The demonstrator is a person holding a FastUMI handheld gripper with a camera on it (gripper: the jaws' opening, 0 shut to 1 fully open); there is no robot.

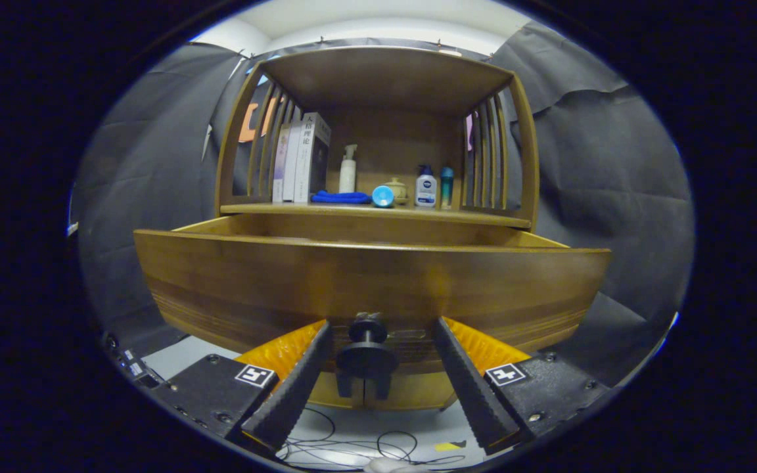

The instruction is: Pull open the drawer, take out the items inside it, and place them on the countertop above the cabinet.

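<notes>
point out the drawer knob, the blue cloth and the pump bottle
drawer knob (367,358), gripper view, its round front disc
blue cloth (341,196), gripper view, middle of the folded pile
pump bottle (348,172), gripper view, its body

dim, soft light from above, sharp focus mid-view, fisheye bowing the drawer front (372,282), its underside shadowed.

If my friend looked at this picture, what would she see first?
Probably the big wooden drawer, pulled out toward us, with its dark knob sitting between the open fingers of the tool, neither finger touching it. Next, the shelf above it, holding books, a blue cloth and some bottles.
</notes>
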